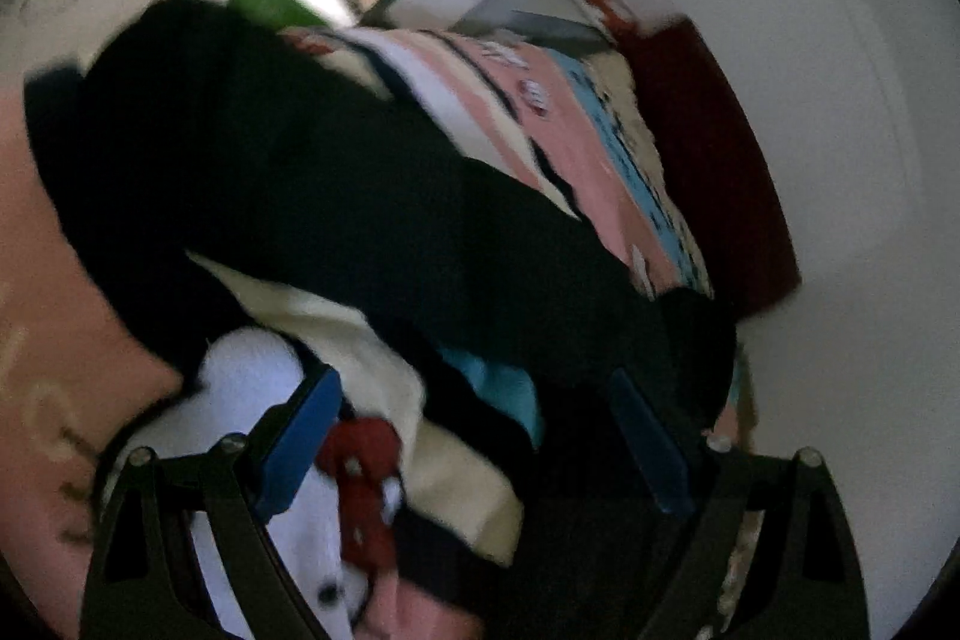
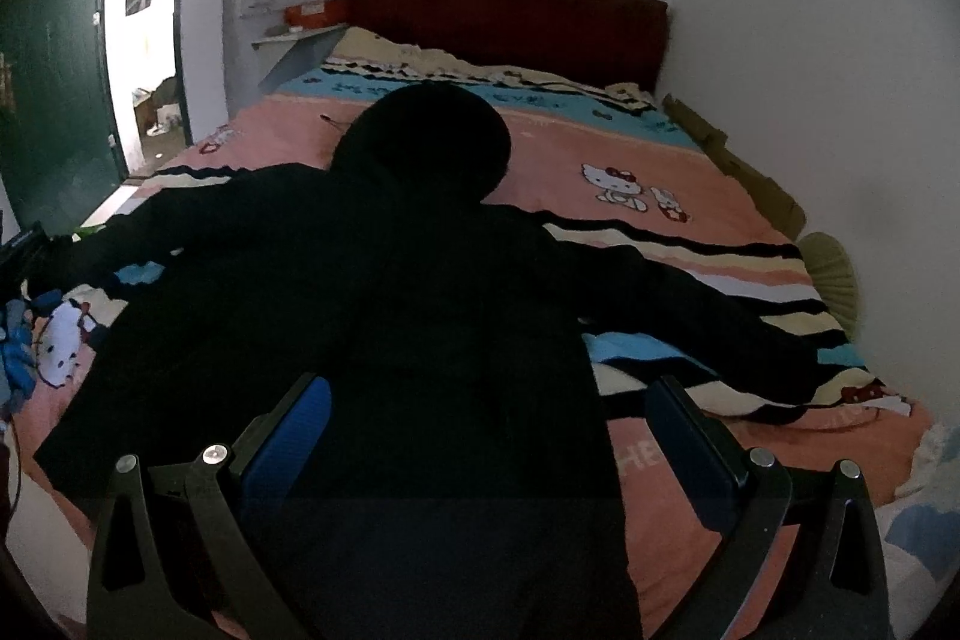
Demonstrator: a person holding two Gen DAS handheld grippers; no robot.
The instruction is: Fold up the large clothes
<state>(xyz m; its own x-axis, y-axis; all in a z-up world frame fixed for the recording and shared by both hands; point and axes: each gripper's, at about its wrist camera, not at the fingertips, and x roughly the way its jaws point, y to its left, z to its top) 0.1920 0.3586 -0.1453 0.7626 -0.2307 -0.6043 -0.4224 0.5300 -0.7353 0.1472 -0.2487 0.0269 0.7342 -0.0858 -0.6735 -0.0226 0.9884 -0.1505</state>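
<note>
A black hooded top (image 2: pixel 420 310) lies flat on the bed, hood toward the headboard and both sleeves spread out sideways. My right gripper (image 2: pixel 489 388) is open above its lower hem, blue pads (image 2: pixel 294 436) wide apart and nothing between them. The left wrist view is tilted and blurred. There one black sleeve (image 1: pixel 300 160) runs across the patterned bedsheet (image 1: pixel 540 130). My left gripper (image 1: pixel 474 388) is open just above the sleeve's end, with black cloth beside its right finger (image 1: pixel 648 448) and printed sheet under the left one.
The bed carries a pink, blue and striped cartoon sheet (image 2: pixel 600 148). A dark red headboard (image 2: pixel 510 16) stands at the far end and a white wall (image 2: pixel 840 70) runs along the right side. A green door (image 2: pixel 54 70), a bright doorway and a small shelf are at the left.
</note>
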